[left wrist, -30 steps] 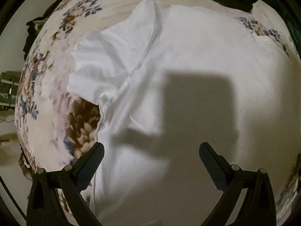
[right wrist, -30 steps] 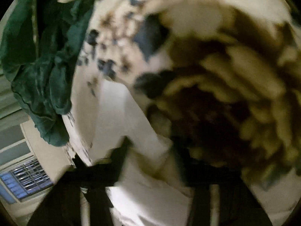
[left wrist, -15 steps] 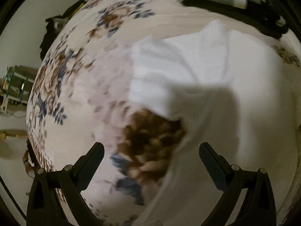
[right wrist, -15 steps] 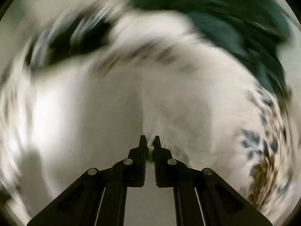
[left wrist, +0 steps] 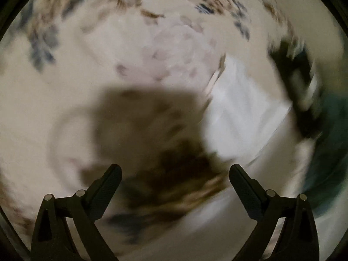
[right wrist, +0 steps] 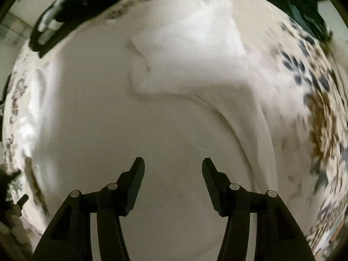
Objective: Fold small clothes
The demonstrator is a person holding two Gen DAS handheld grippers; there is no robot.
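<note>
Released, the shirt [right wrist: 174, 113] lies under the right gripper [right wrist: 173, 169], its jaws just opened, empty; left gripper [left wrist: 175, 178] wide beside it; sleeve may spring back

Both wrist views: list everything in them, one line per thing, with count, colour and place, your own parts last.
white cotton garment: one, white, spread flat under the right gripper; a fold of it lies at upper centre.
floral-print cloth cover: one, cream with blue and brown flowers, under the garment.
dark green fabric heap: one, green, upper right edge of the right view.
black object with pale bands: one, blurred, upper left; cannot tell what it is.
left gripper: one, black, open, over the cover.
right gripper: one, black, open, jaws just opened, nothing between them.
</note>
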